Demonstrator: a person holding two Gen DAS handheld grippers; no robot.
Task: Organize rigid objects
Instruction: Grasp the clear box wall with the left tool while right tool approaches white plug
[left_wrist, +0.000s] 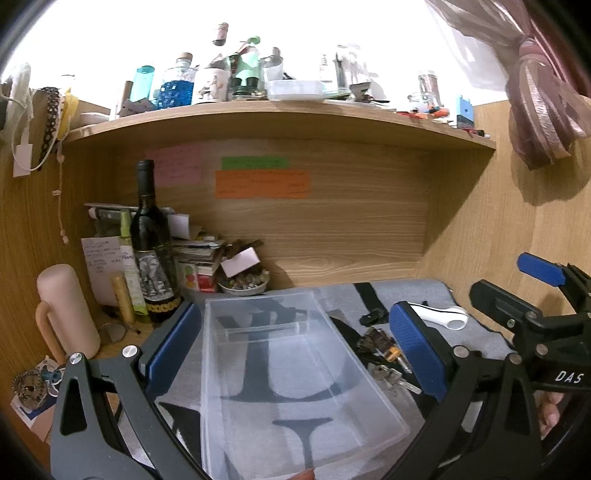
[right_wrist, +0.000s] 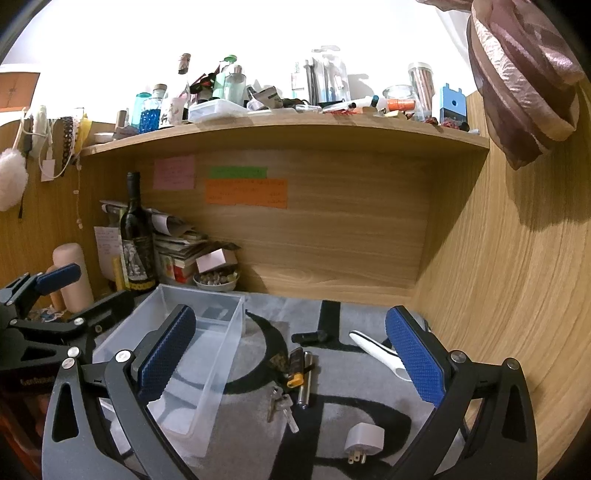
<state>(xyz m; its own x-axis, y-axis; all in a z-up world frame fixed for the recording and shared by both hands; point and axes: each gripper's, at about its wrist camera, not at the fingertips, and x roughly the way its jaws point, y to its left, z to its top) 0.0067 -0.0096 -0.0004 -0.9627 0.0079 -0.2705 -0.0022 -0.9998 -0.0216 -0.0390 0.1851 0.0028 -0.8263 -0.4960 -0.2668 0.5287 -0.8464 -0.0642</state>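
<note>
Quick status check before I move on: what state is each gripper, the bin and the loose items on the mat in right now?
Left gripper: open, straddling the bin.
Right gripper: open, empty, above the mat.
Clear bin: upright, lidless, empty.
Keys: lying on the mat, outside the bin.
Metal cylinder: lying flat.
White plug adapter: on the mat, prongs toward the camera.
White tool: lying flat.
Wine bottle: upright, capped.

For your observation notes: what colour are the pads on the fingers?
Blue, textured pads on black fingers; the right wrist view shows them best.
</note>
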